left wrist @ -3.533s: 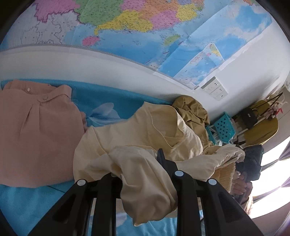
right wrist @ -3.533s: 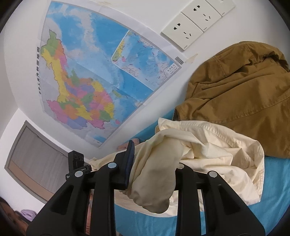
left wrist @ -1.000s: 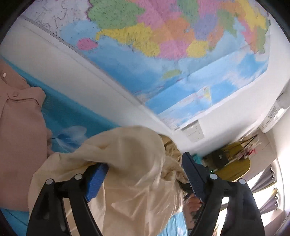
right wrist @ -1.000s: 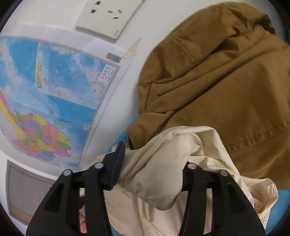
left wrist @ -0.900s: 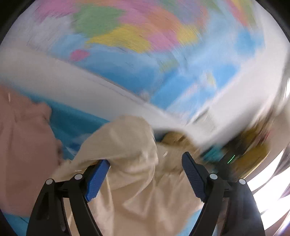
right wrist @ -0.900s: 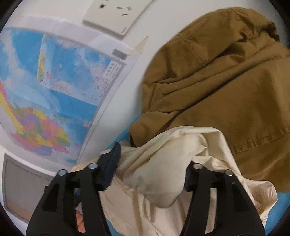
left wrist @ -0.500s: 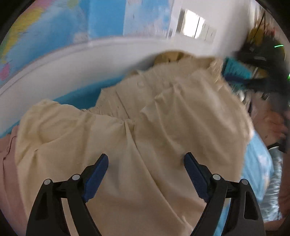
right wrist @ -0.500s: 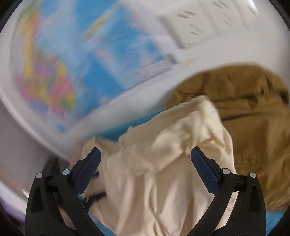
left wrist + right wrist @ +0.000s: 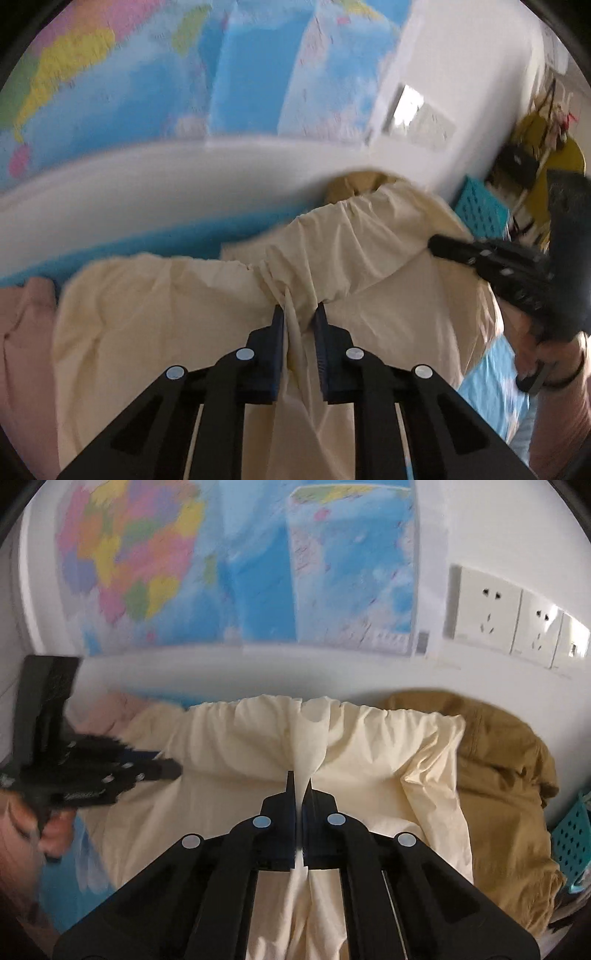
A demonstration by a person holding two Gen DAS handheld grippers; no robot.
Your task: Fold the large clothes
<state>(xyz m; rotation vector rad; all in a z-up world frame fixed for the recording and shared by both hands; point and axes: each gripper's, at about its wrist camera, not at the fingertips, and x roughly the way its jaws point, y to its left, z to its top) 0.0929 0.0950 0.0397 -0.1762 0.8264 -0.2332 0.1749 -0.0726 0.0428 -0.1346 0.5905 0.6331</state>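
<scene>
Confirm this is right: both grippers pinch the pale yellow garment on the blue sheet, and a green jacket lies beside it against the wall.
Not quite: the jacket is mustard brown, not green, as the right wrist view shows. Otherwise yes: the right gripper pinches the pale yellow garment on the blue sheet; the left gripper is closing on it.

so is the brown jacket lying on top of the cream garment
No, the cream garment overlaps the brown jacket's edge, which lies beside and partly under it.

- Large coloured paper wall map [image 9: 258, 565]: printed place names blurred, none legible.
- Small barcode strip at the map's lower right corner [image 9: 423, 641]: digits unreadable.
- White wall sockets [image 9: 484, 609]: unlabelled.
</scene>
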